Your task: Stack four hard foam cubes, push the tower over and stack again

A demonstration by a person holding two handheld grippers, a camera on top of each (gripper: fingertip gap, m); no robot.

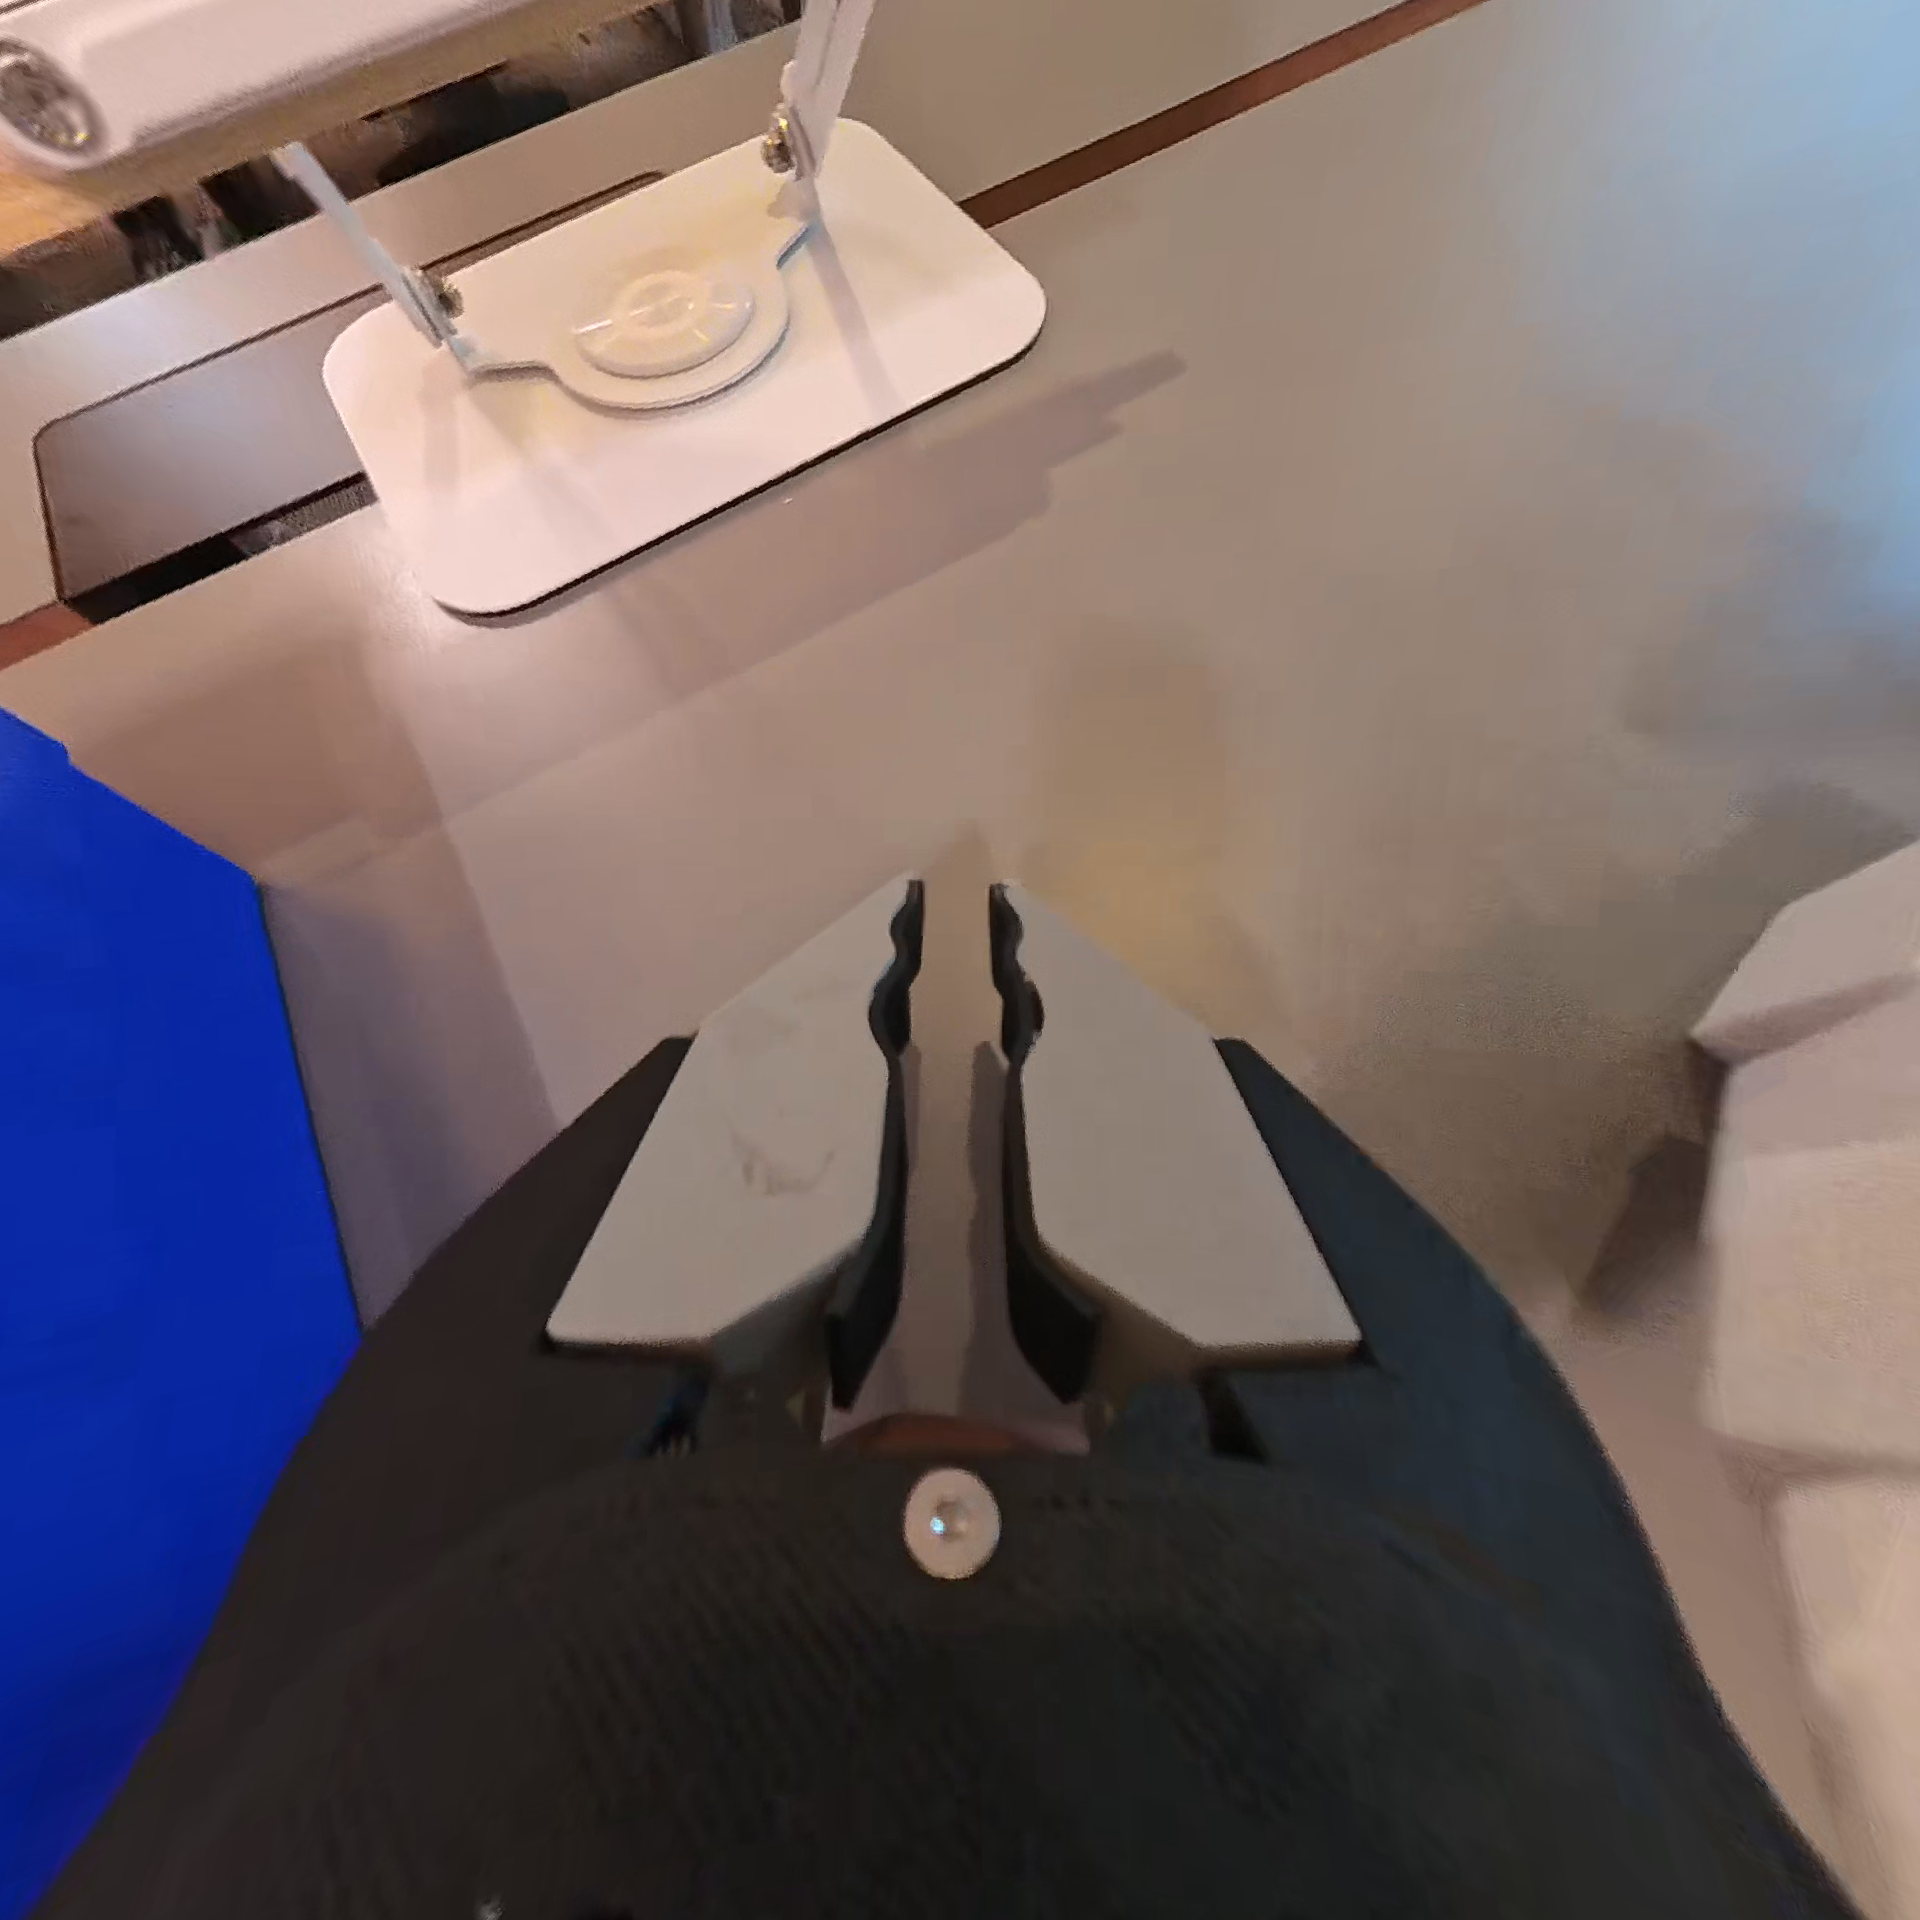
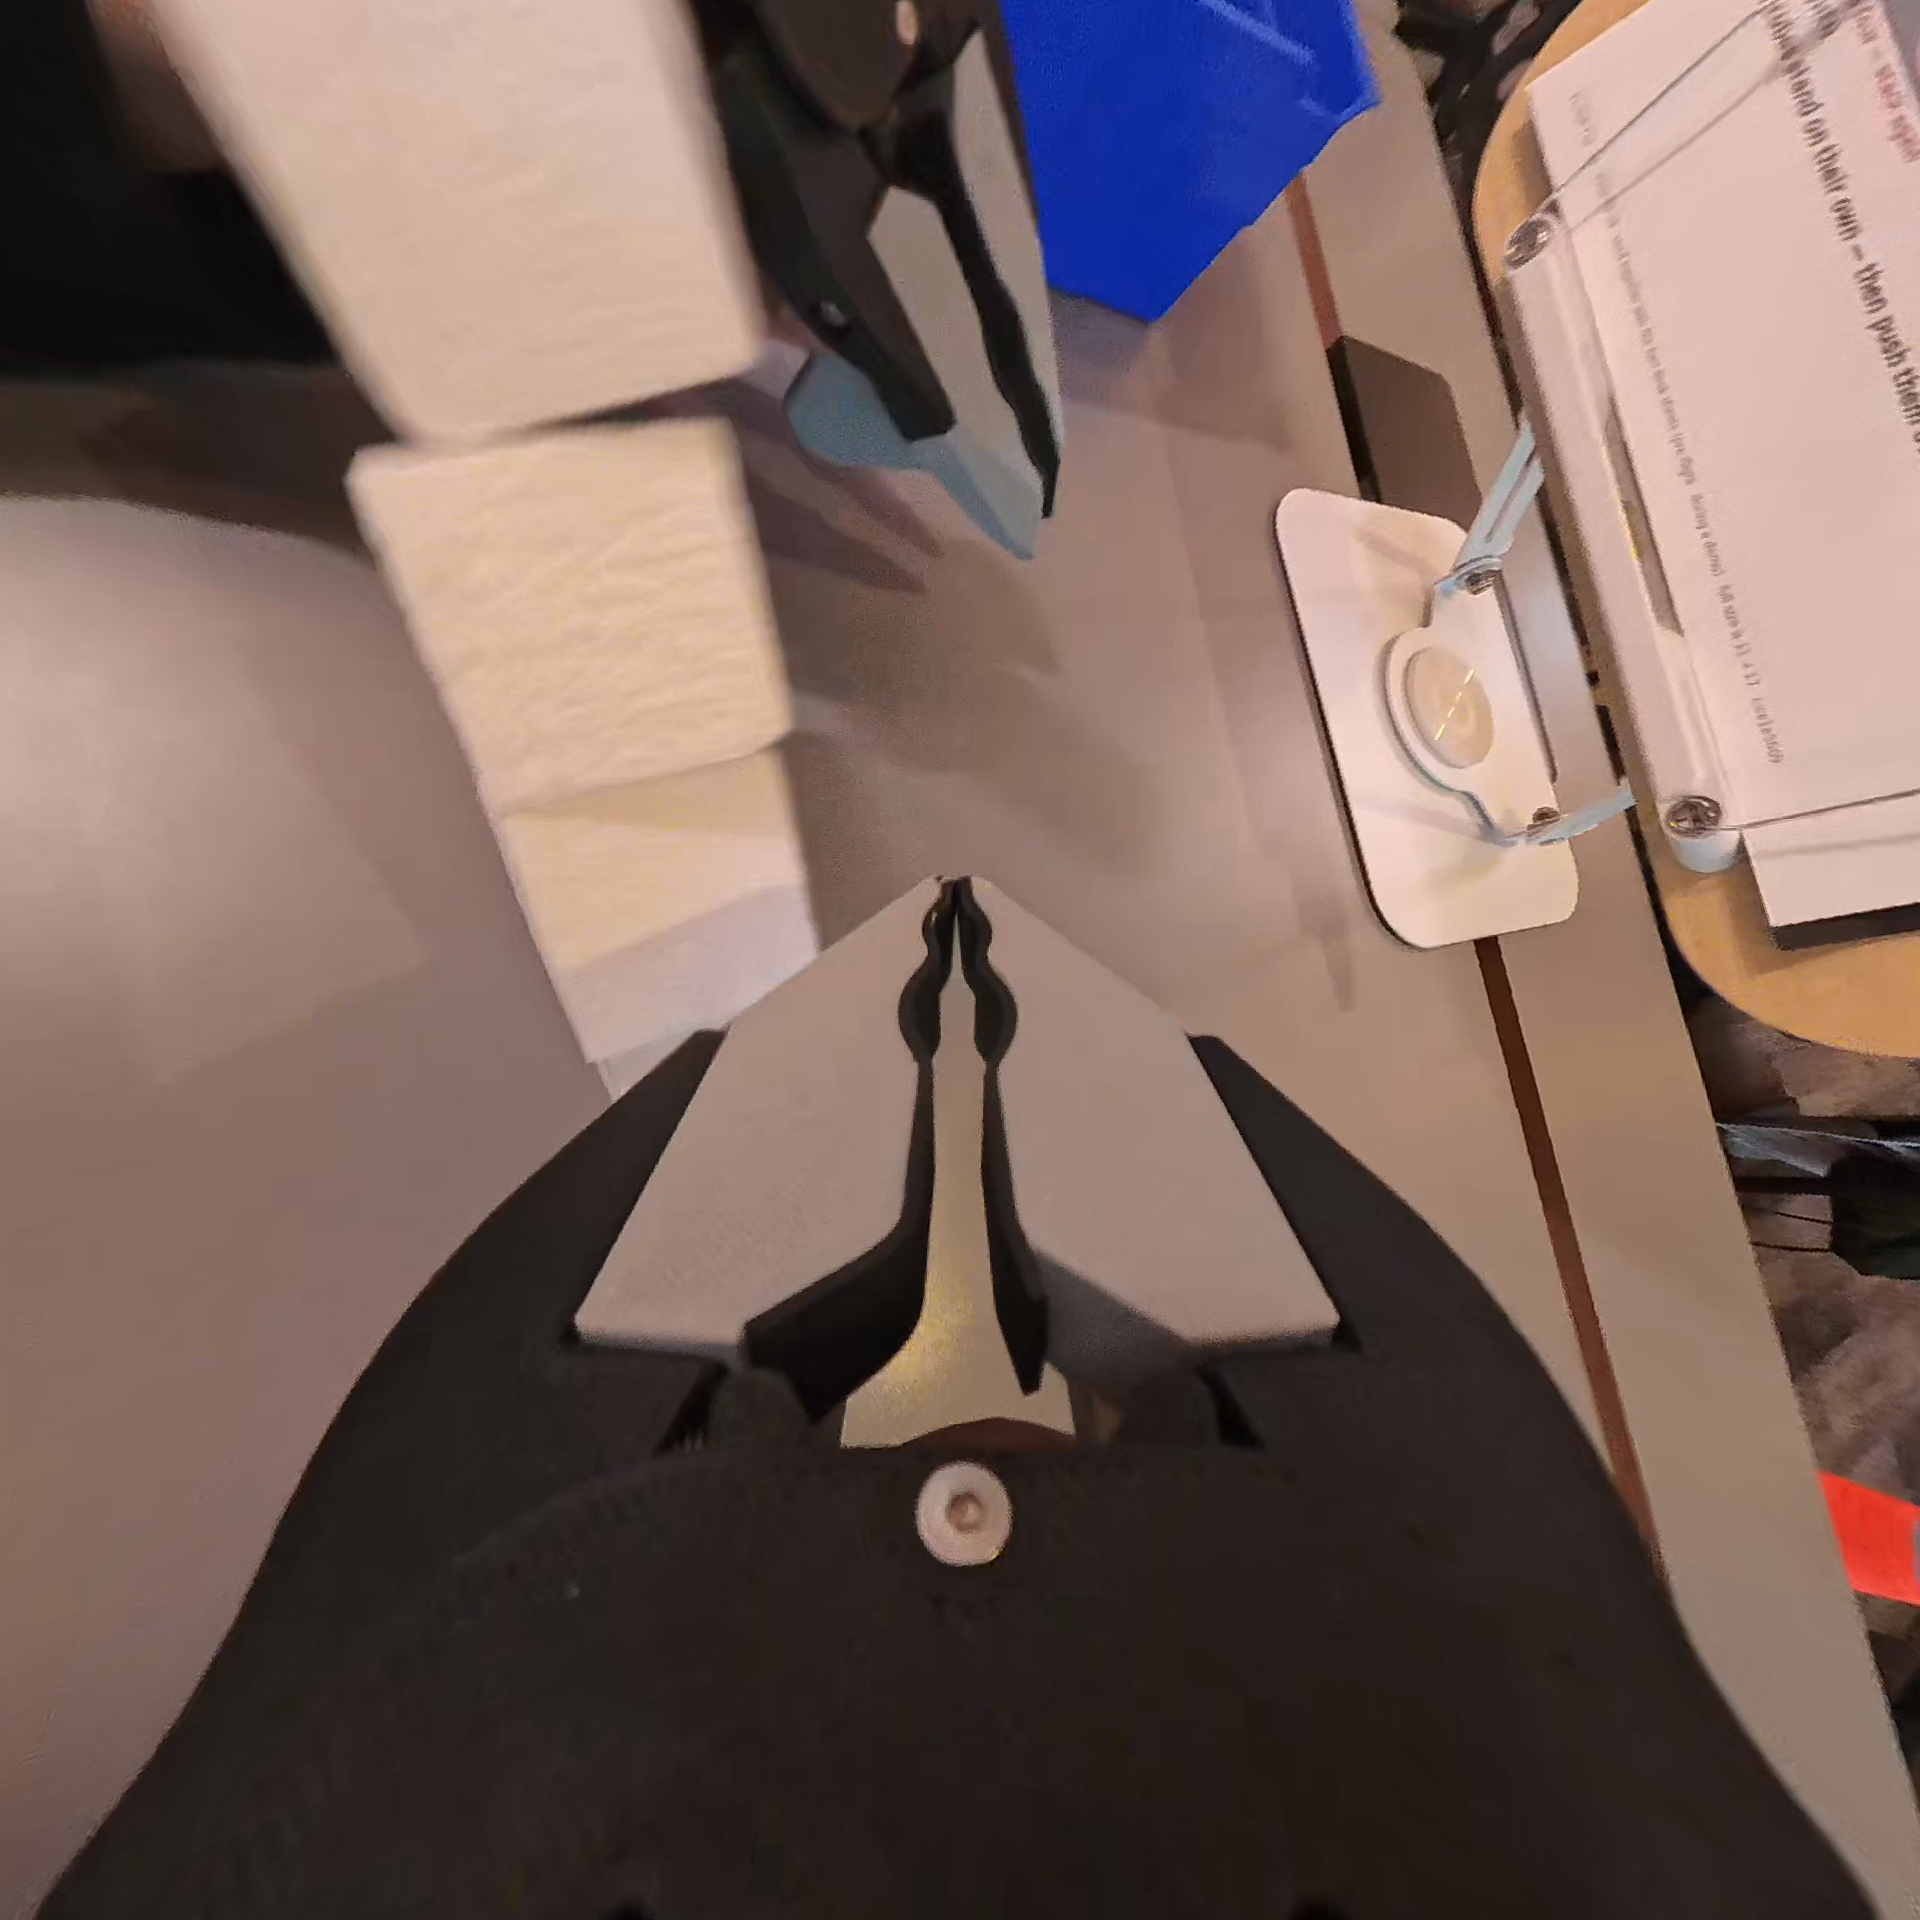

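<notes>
— What are the white foam cubes (image 2: 582, 613) like up close?
— Matt, with a fine crinkled grain.

— And the right gripper (image 2: 954, 883)?
— Matt black textured plastic body, smooth pale grey finger plates, a shiny metal screw (image 2: 962, 1512).

— The table (image 1: 1299, 540)?
— Smooth grey with a soft sheen and a wood-brown edge. The stand base (image 1: 686, 364) is smooth white; the bin (image 1: 135, 1143) is plain blue plastic.

— The sign (image 2: 1714, 436)?
— Paper behind clear glossy acrylic.
</notes>
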